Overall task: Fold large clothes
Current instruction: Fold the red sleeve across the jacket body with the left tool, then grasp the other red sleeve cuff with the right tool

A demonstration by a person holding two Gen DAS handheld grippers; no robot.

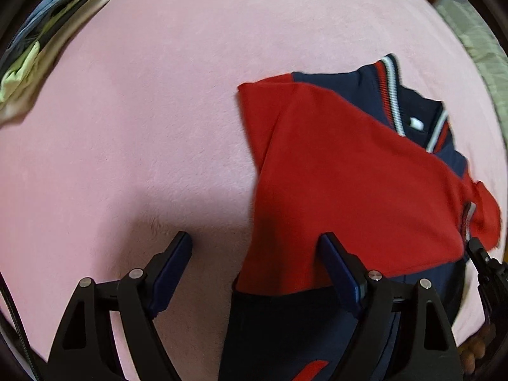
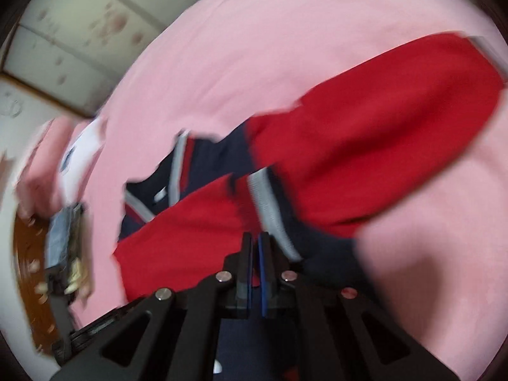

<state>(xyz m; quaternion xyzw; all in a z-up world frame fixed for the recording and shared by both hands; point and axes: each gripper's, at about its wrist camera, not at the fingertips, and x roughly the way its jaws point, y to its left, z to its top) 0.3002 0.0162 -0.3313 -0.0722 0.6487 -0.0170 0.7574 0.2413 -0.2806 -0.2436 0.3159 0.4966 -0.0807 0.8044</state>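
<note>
We find the left gripper [image 1: 254,250] wide over the red-and-navy knit jacket [image 1: 349,171]; the right gripper [image 2: 255,247] is closed, apparently empty. Align sleeves before creasing.

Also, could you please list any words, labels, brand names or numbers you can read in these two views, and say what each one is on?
No text can be read in either view.
White neck tag inside the collar of the red and navy jacket: too small to read.
White patch with a dark mark at the edge of the pink blanket: blurred, unreadable.
</note>
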